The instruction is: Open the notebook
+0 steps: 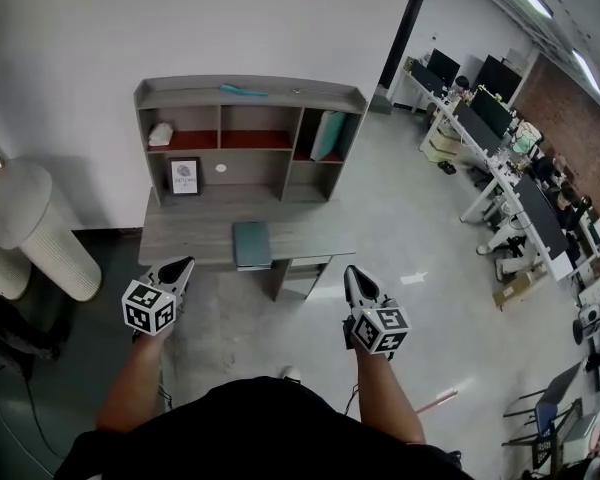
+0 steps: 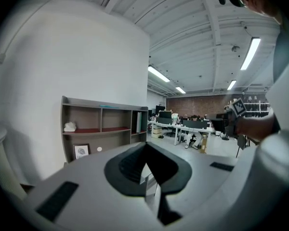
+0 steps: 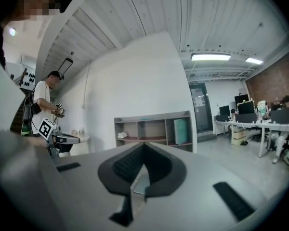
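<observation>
A grey wood-grain counter [image 1: 190, 238] stands against a plain white wall [image 1: 130, 28] on a smooth, polished grey floor [image 1: 400, 218]. On the counter's back half sits a matching hutch [image 1: 300, 98] of open square compartments, some lined reddish-brown. One low compartment holds a small dark frame [image 1: 185, 176]; an upper right one holds an upright teal book [image 1: 327, 135].

The notebook [image 1: 251, 244], a closed rectangle with a dull teal-grey cover, lies flat near the middle of the counter's front edge.

The left tongs [image 1: 183, 263] and right tongs [image 1: 349, 271] are held in the air in front of the counter, one to each side of the notebook and touching nothing. Both have their dark ribbed jaws pressed together, with nothing gripped.

To the left stands a white ribbed drum [image 1: 50, 238]. To the right the room opens into an office with rows of white desks [image 1: 500, 168] carrying monitors, and a brick wall [image 1: 580, 118] beyond.
</observation>
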`<state>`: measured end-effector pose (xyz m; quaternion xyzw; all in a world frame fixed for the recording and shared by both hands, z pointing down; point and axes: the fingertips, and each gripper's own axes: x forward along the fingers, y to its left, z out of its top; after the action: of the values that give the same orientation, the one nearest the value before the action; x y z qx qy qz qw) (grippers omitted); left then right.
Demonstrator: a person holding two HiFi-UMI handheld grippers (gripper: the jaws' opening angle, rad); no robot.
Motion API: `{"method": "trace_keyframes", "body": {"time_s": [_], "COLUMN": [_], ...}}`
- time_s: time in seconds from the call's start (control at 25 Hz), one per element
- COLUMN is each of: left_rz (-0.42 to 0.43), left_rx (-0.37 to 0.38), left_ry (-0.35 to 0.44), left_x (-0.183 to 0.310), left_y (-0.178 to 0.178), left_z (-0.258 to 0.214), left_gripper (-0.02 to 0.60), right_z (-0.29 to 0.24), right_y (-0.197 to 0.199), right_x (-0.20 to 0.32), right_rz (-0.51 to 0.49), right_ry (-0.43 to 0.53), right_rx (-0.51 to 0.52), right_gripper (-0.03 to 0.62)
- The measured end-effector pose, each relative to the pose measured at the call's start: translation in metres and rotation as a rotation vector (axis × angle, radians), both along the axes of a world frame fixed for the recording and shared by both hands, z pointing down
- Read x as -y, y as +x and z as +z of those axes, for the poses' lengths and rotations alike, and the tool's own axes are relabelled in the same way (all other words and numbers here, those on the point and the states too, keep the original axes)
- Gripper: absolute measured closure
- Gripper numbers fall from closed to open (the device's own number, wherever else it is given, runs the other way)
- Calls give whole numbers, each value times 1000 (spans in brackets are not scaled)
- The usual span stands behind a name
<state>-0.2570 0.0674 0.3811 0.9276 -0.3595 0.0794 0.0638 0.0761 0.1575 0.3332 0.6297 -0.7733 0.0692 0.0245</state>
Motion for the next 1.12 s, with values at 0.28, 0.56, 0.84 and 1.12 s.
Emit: {"method": "trace_keyframes", "body": {"time_s": [0.28,0.56,0.84,1.12], "left_rz": [-6,-24,-52,-72], "left_rx": [26,36,45,62], "left_ry": [-8,-39,-67,-92], "left_x": [22,43,59,73], "left_y": [26,48,67,90], "left_z": [4,16,24,34], "left_gripper": [572,572,572,572], "right_z": [10,24,35,52], "right_y": [23,42,62,82], "right_x": [33,68,98,126], "right_rz": [-30,-72,-112,-153], "right_ry": [-16,-50,-78,-111], "right_rx": [10,15,22,30], "right_gripper": [594,594,594,594]}}
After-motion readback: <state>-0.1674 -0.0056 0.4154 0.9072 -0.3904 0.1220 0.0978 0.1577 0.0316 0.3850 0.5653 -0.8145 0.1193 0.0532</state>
